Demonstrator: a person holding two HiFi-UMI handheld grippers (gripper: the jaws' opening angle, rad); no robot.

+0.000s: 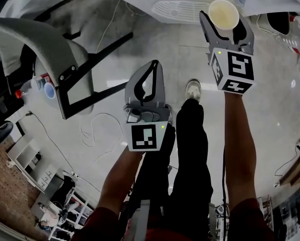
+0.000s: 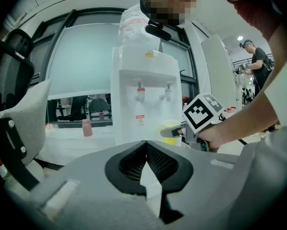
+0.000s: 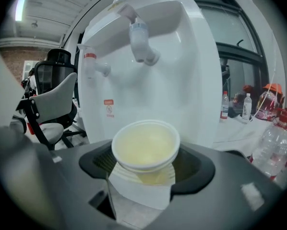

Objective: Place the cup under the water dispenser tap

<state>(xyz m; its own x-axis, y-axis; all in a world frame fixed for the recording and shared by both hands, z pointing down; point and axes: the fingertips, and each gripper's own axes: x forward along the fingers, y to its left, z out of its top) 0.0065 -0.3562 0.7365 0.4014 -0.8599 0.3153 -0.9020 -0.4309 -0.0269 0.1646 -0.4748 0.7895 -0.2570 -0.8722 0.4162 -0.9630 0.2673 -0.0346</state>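
Note:
A pale yellow paper cup [image 1: 223, 15] stands upright between the jaws of my right gripper [image 1: 224, 20], which is shut on it. In the right gripper view the cup [image 3: 146, 146] is just in front of the white water dispenser [image 3: 191, 85], below and a little short of its blue tap [image 3: 142, 43]. The red tap [image 3: 92, 66] is to the left. The left gripper view shows the dispenser [image 2: 146, 114] farther off, with the cup [image 2: 172, 131] near its base. My left gripper [image 1: 154, 66] hangs lower and to the left, shut with nothing in it.
A grey office chair [image 1: 64, 69] stands to the left of the dispenser. The dispenser's white drip grille [image 1: 182, 9] lies ahead of the cup. Plastic bottles [image 3: 278, 147] crowd a table on the right. A cable [image 1: 92, 129] loops on the floor by the person's shoe [image 1: 192, 89].

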